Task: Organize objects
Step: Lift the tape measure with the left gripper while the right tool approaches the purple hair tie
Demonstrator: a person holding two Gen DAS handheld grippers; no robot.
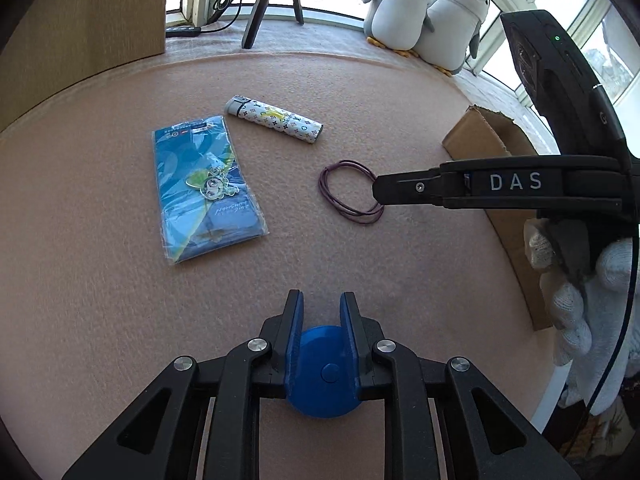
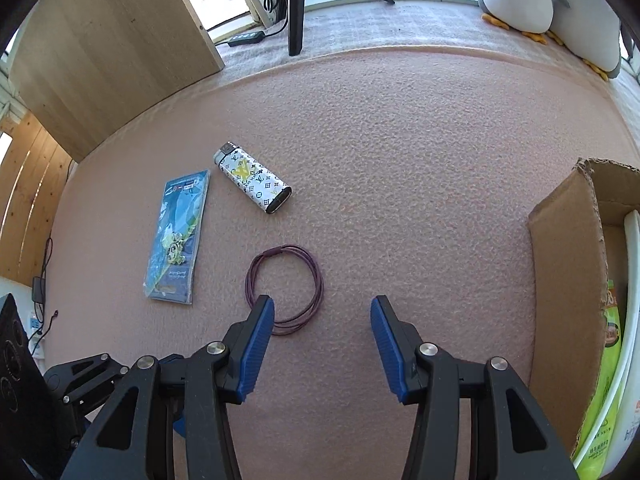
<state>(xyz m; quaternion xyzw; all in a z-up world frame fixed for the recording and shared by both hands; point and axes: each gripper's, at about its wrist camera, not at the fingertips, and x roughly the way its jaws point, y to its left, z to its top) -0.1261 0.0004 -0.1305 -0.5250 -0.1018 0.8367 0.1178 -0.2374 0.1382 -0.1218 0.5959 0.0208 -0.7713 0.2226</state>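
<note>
On the pink mat (image 2: 400, 152) lie a blue plastic-wrapped card packet (image 2: 176, 240) (image 1: 204, 188), a white patterned lighter (image 2: 254, 178) (image 1: 276, 120) and a purple cord loop (image 2: 280, 249) (image 1: 321, 184). My right gripper (image 2: 322, 306) is open just above the loop's near side; its left finger (image 2: 260, 332) overlaps the cord. From the left wrist view, the right gripper (image 1: 378, 194) is side-on, its tip over the loop's right edge. My left gripper (image 1: 321, 300) is shut on a blue round disc (image 1: 320, 376), low over the mat, nearer than the other objects.
An open cardboard box (image 2: 560, 280) (image 1: 480, 136) stands at the mat's right edge with a green packet (image 2: 604, 380) inside. Two penguin plush toys (image 1: 424, 12) sit at the back right. A wooden board (image 2: 112, 52) and tripod legs (image 2: 296, 8) stand behind. A gloved hand (image 1: 572, 280) holds the right gripper.
</note>
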